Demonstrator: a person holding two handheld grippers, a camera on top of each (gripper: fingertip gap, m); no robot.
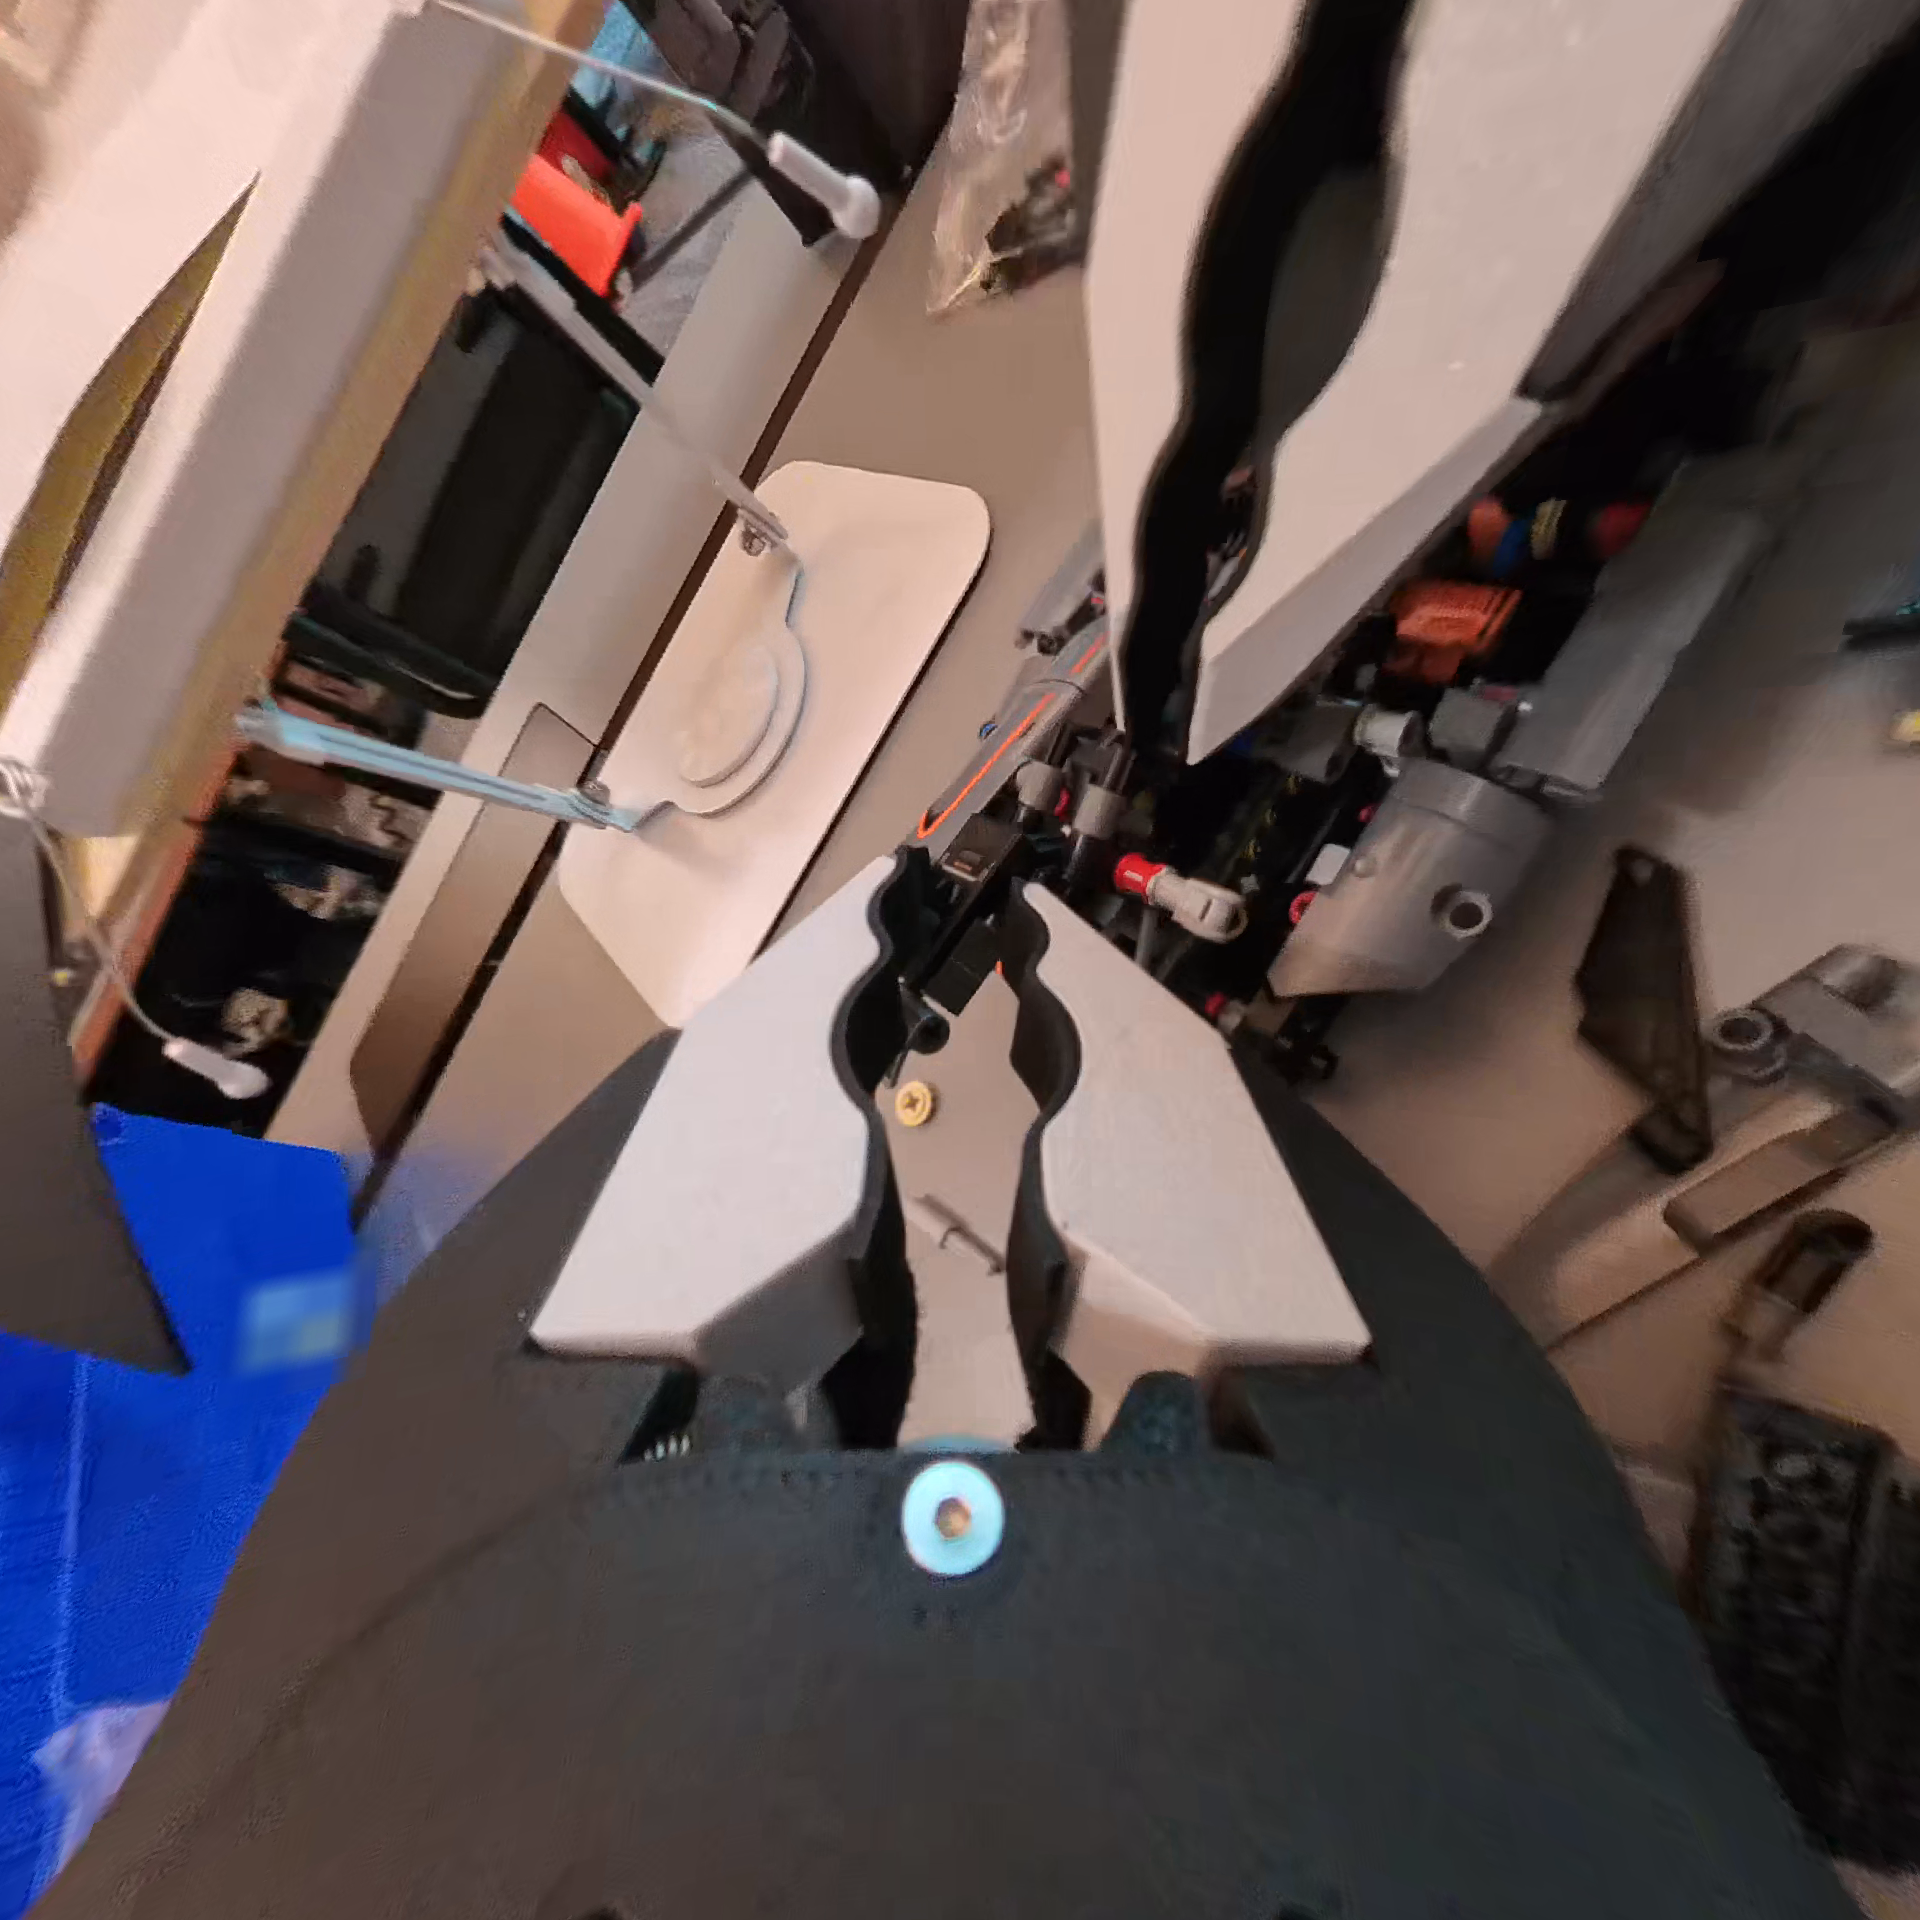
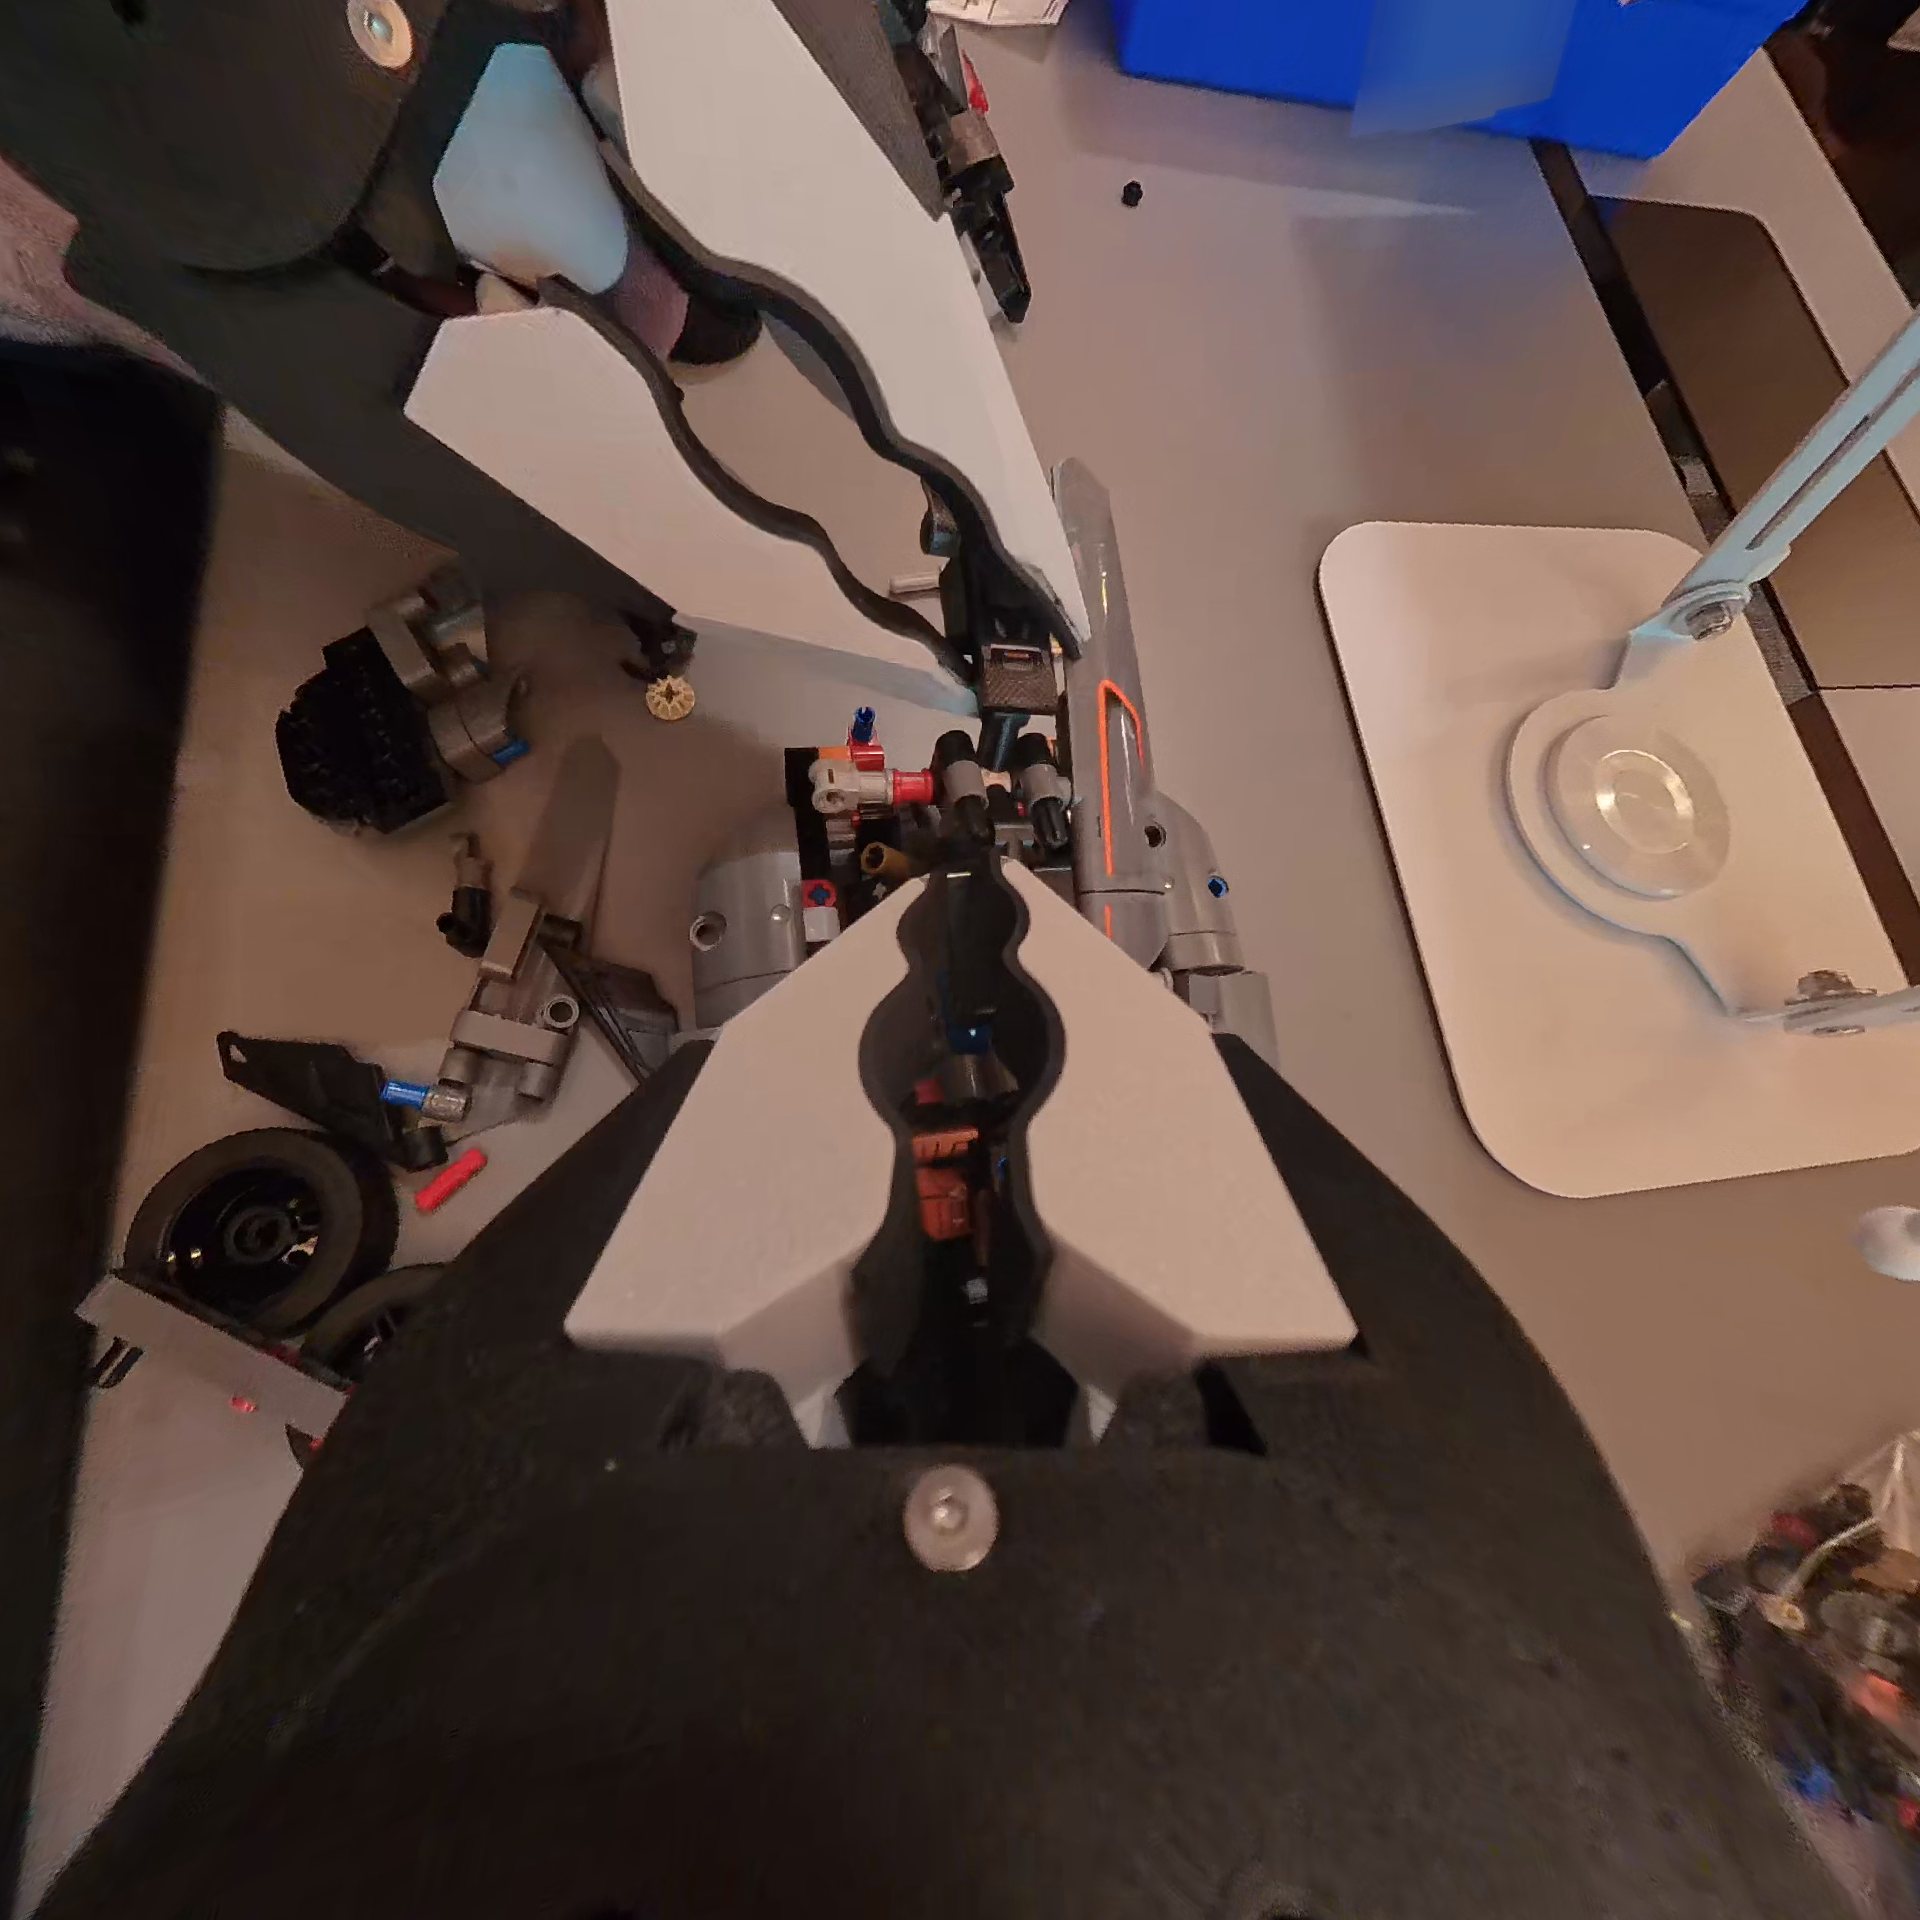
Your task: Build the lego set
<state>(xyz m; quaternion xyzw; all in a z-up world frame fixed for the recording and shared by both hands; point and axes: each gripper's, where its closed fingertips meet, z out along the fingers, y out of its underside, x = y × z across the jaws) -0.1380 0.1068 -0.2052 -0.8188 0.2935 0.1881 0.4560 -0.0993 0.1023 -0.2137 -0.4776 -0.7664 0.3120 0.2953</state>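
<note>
- The left gripper (image 1: 961, 894) is clamping a small black lego piece (image 1: 951, 951) at its fingertips.
- The right gripper (image 2: 964, 883) is pinching the grey-and-black lego model (image 2: 935, 821) standing on the grey table (image 2: 1299, 364).
- The piece is sitting just beside the model's top, its long axis running along the left fingers.

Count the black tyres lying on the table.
3: a knobbly tyre left of the model, a smooth one nearer the camera, and another's edge beside it, mostly hidden. Others may be hidden.
</note>
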